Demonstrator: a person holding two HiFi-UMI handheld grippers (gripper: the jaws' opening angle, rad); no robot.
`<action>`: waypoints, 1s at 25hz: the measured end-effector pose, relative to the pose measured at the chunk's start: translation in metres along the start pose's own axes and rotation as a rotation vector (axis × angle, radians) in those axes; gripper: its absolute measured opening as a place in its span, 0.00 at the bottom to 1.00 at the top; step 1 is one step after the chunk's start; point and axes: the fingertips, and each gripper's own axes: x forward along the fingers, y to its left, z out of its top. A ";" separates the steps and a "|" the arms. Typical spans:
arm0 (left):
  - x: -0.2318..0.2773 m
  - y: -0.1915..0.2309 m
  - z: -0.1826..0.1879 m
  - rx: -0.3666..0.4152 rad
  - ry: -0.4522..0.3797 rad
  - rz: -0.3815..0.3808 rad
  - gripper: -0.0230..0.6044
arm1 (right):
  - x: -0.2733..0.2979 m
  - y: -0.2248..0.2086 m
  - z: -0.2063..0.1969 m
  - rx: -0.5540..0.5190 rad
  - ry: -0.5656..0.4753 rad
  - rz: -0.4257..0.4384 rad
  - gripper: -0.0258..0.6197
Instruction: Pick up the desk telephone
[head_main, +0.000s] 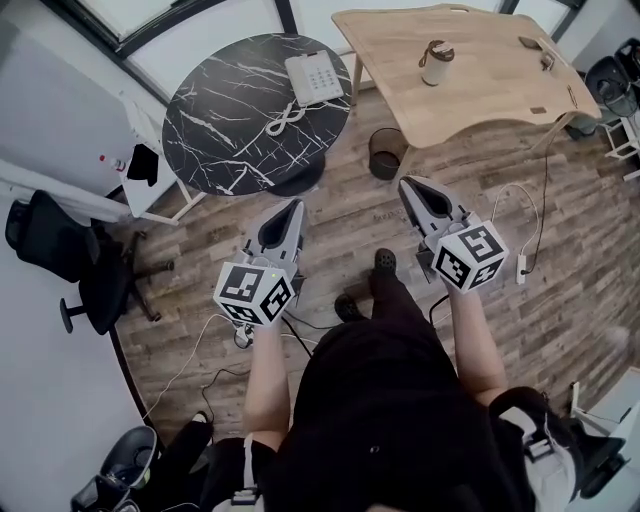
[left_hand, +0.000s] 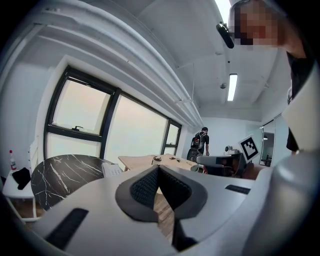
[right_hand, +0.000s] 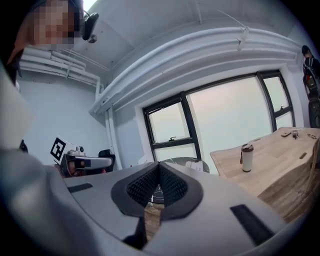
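Jaws closed, nothing held, on left gripper (head_main: 296, 204) and right gripper (head_main: 406, 184). Target desk telephone (head_main: 314, 77) at top centre, well apart. Step closer and open the jaws before reaching.

No legible words or numbers, black-and-white square markers (head_main: 243, 283) on left gripper (head_main: 293, 207) cube, likewise right gripper (head_main: 406, 184) cube

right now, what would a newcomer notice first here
The left gripper and right gripper, both shut and empty, hang over the wood floor. Beyond them stands a round black marble table with the white desk telephone at its far edge; a pale wooden table to its right bears a tumbler.
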 end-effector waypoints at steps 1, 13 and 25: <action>0.004 0.001 0.001 0.001 0.001 0.005 0.06 | 0.003 -0.005 0.001 0.004 0.001 0.003 0.09; 0.078 0.020 0.027 0.014 0.015 0.075 0.06 | 0.051 -0.072 0.030 -0.011 0.017 0.066 0.09; 0.138 0.014 0.027 -0.003 0.006 0.151 0.06 | 0.081 -0.127 0.044 -0.011 0.041 0.155 0.09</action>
